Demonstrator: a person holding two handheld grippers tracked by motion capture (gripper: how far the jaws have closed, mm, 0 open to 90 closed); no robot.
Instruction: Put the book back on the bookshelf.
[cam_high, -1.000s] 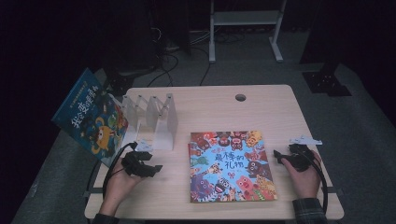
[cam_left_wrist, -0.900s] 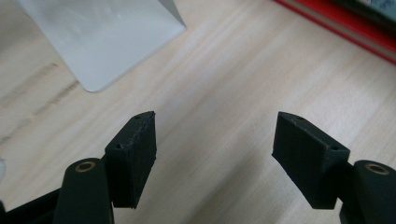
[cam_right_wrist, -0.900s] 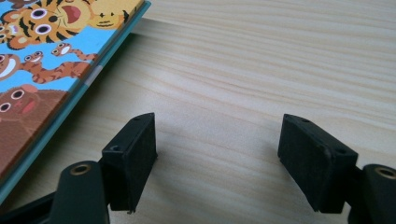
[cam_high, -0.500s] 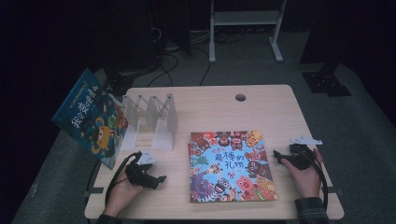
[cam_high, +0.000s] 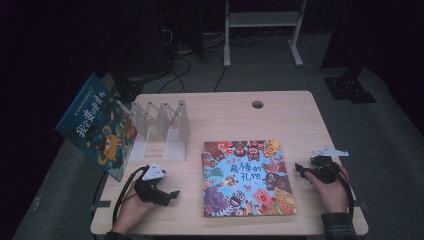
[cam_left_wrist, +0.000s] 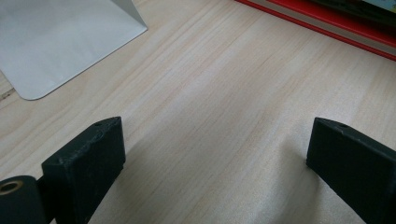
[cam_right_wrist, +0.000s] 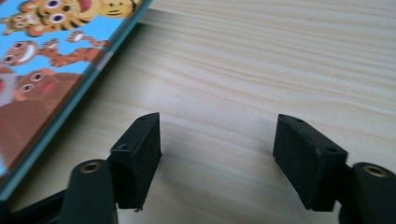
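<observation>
Our left gripper (cam_high: 172, 193) rests low over the table (cam_high: 225, 112), just off the left edge of the colourful picture book (cam_high: 245, 177). Its jaws have just been opening and now stand spread wide, with nothing but bare wood between them; in the left gripper view the book's red edge (cam_left_wrist: 327, 28) lies ahead of the jaws and apart from them. Our right gripper (cam_high: 298, 168) sits just off the book's right edge with its jaws also apart, though they have just been closing a little, and again only tabletop lies between them; in the right gripper view the book's teal edge (cam_right_wrist: 74, 107) runs close beside one jaw. The book lies flat and face up on the near half of the table, between our two grippers. To the book's upper left stands the white divider rack (cam_high: 162, 125), and beyond the rack, farther from the book, a blue book (cam_high: 97, 127) leans at the table's left edge. We judge that the step in hand is to take hold of the flat book. To do it well we should slide one jaw low under an edge, keep the other above the cover, and close only once the edge sits squarely between the pads, lest the book skid away across the smooth wood.
</observation>
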